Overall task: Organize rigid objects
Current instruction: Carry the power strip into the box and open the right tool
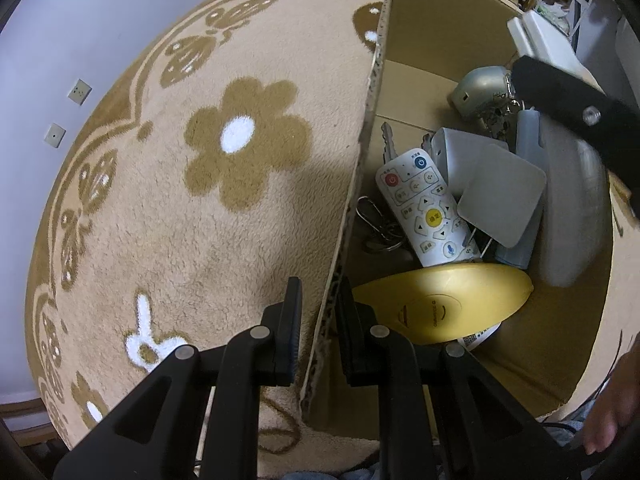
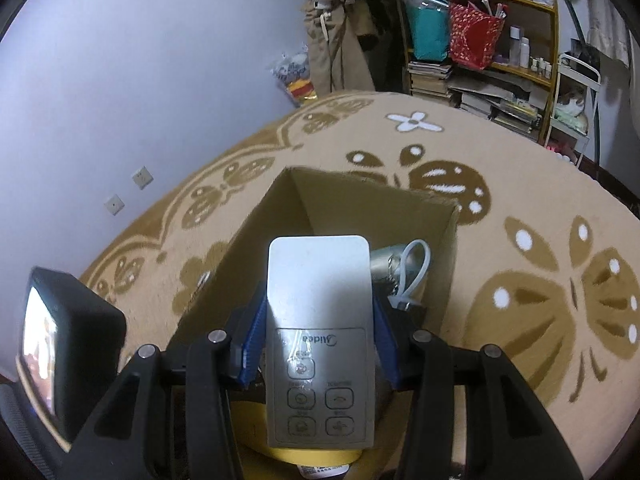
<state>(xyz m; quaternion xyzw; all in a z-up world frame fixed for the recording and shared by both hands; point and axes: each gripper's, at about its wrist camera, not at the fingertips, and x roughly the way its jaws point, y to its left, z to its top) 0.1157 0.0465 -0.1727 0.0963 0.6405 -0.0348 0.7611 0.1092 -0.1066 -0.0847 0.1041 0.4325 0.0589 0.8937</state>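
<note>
A cardboard box (image 1: 404,40) stands on the carpet and holds a white TV remote (image 1: 426,204), a yellow oval device (image 1: 448,304), keys (image 1: 388,140), a silver item (image 1: 480,88) and grey-white pieces. My left gripper (image 1: 318,316) is shut on the box's left wall (image 1: 360,168), one finger on each side. My right gripper (image 2: 318,340) is shut on a white Midea remote (image 2: 320,320) and holds it over the open box (image 2: 450,248). In the left wrist view that remote (image 1: 572,216) is blurred, with the right gripper's black body (image 1: 576,108) above it.
A beige carpet with brown flowers (image 1: 240,144) lies around the box. A lilac wall with two sockets (image 2: 128,188) is to the left. Shelves with bags and books (image 2: 480,40) stand behind. A person's bare foot (image 1: 612,412) is at the box's near right corner.
</note>
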